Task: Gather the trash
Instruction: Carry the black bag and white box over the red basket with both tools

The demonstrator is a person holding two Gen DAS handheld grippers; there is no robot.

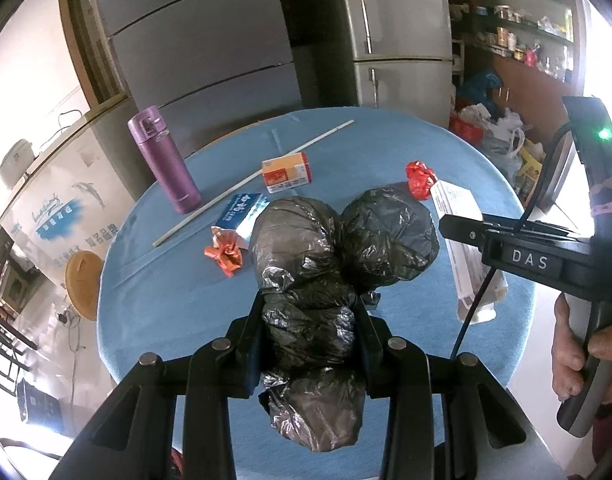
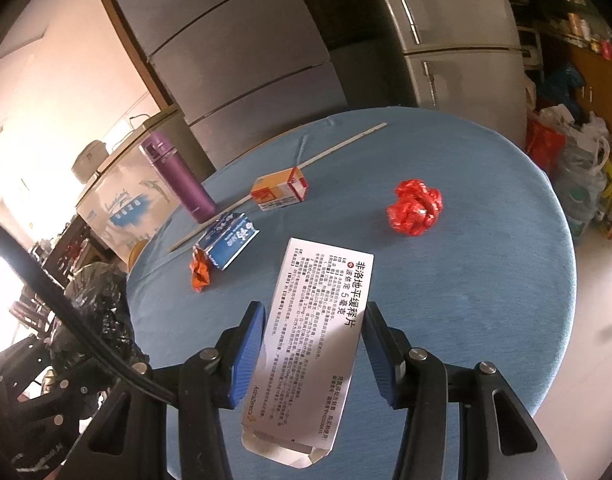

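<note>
Left gripper (image 1: pixel 310 332): clamped on a crumpled black plastic bag (image 1: pixel 326 264), whose bulges are seen ahead of and below the fingers, above the round blue-clothed table (image 1: pixel 177 292).

Right gripper (image 2: pixel 312 354): a white printed cardboard medicine box (image 2: pixel 318 332) is held between the blue pads (image 2: pixel 247 354), its open end nearest the camera.

Ahead and left of the right gripper, a crumpled orange wrapper (image 2: pixel 199 272) is found just beside a blue-and-white carton (image 2: pixel 229 246). Ahead and right, a crumpled red foil wrapper (image 2: pixel 414 208) is seen. Farther ahead, an orange-and-white box (image 2: pixel 279 190), a thin white stick (image 2: pixel 277 180) and an upright purple metal flask (image 2: pixel 177 176) are noted.
</note>
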